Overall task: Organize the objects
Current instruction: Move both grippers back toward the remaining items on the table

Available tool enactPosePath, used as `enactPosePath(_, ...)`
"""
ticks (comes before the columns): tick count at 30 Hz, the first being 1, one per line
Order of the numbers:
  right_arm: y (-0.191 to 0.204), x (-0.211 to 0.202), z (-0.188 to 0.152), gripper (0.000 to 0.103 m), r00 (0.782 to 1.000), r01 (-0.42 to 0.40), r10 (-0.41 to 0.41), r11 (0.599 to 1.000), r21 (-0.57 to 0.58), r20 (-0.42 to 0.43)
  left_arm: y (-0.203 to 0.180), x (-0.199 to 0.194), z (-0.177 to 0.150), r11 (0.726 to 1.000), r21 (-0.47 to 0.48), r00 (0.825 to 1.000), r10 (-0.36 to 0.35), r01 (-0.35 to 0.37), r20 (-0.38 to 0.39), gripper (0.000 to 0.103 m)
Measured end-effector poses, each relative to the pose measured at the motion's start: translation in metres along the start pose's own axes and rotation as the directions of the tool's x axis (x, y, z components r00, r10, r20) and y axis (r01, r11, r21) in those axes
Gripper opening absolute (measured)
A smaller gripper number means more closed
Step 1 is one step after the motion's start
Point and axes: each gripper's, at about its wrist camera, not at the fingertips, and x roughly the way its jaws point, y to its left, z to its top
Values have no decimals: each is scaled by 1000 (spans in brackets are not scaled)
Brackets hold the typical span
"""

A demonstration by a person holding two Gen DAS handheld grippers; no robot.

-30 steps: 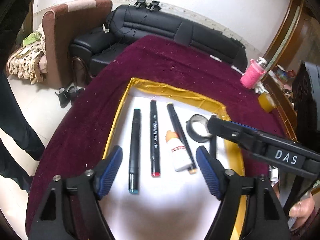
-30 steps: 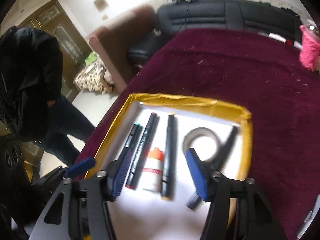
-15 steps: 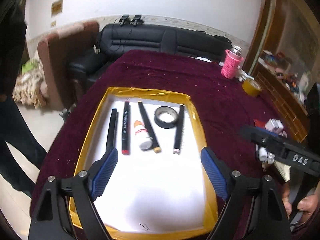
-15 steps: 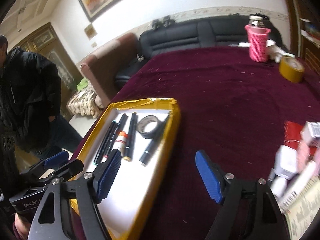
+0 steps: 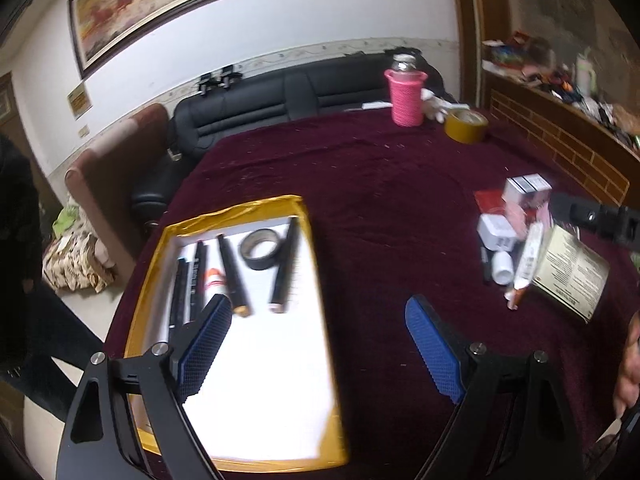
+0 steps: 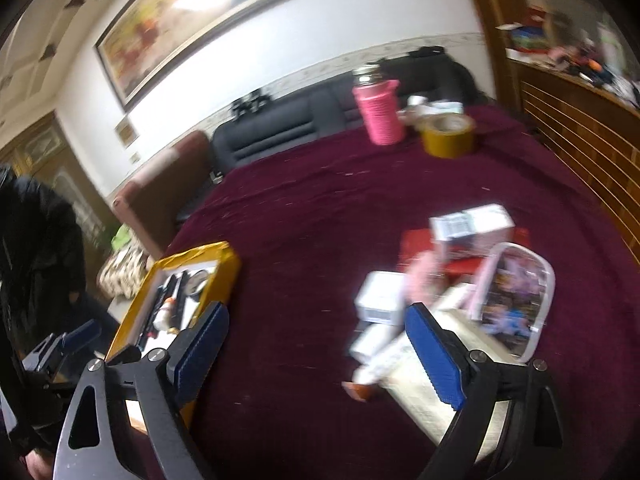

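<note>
Now both grippers, left gripper (image 5: 320,344) and right gripper (image 6: 318,354), fingers just widened and empty, face the heap of small white boxes and tubes (image 6: 432,300); next, pick one for the yellow-rimmed white tray (image 5: 308,264).

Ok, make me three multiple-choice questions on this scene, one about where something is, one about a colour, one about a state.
1. Where does the black tape roll lie?
A. inside the gold-edged white tray
B. on the maroon tablecloth
C. on the black sofa

2. What colour is the knitted sleeve on the bottle at the table's far side?
A. green
B. pink
C. white

3. How do the right gripper's blue-padded jaws stand?
A. shut on a box
B. shut on a pen
C. open, holding nothing

Answers:
1. A, the roll sits on the tray's white floor between two dark pens.
2. B, the sleeve is bright pink in both views.
3. C, the pads have just been opening and stand wide apart with only cloth showing between them.
</note>
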Motion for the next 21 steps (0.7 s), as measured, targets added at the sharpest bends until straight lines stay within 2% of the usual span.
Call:
enactPosePath(12,-78,-25,-6,94,997,64,-69,987,145,35,-63,12,0,993,111,998,-25,31,-60,88)
enactPosePath(21,-110,-26,-12,94,992,117,-124,968,224,15,-69,20,-9,990,80,989,-109,117,-100,88)
